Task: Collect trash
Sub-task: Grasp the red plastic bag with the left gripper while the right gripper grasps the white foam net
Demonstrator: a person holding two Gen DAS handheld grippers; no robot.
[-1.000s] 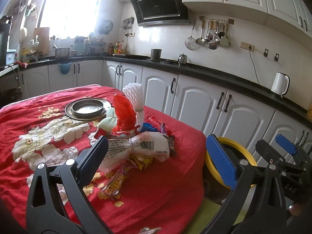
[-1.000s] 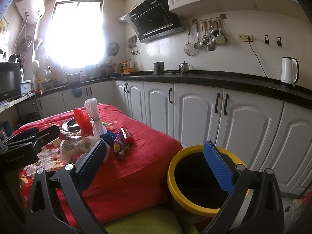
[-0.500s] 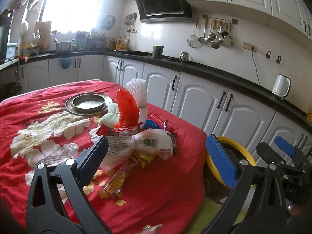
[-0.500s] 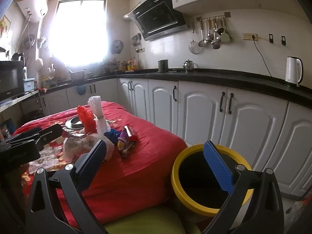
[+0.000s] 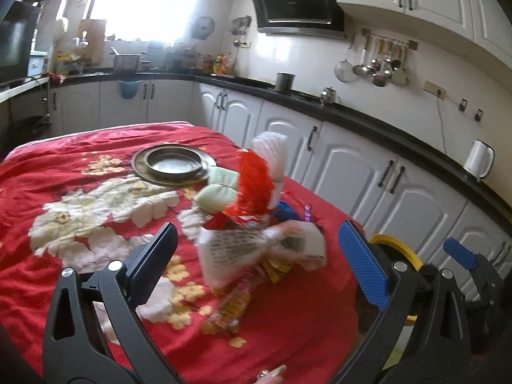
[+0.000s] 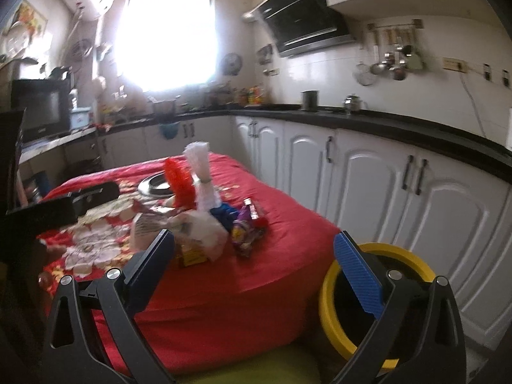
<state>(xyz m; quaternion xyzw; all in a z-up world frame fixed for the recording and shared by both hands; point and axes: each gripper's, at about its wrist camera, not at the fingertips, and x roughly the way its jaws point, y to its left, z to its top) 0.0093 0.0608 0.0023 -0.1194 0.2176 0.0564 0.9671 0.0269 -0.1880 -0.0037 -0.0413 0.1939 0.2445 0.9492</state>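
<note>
A heap of trash lies on the red flowered tablecloth: a white printed plastic bag, a red crinkled bag, white foam netting, a pale green bundle and yellow snack wrappers. My left gripper is open, and its fingers frame the white bag from just short of it. Purple wrappers lie at the heap's right side. My right gripper hangs open and empty off the table's corner, beside a yellow-rimmed bin on the floor.
A round metal plate sits on the table behind the heap. White cabinets under a black counter run along the right. A white kettle stands on the counter. A green cushion shows below the table edge.
Both grippers have moved toward the table, and the heap looks larger and motion-blurred. The right view swung left, so the bin now sits further right. Both stay open.
</note>
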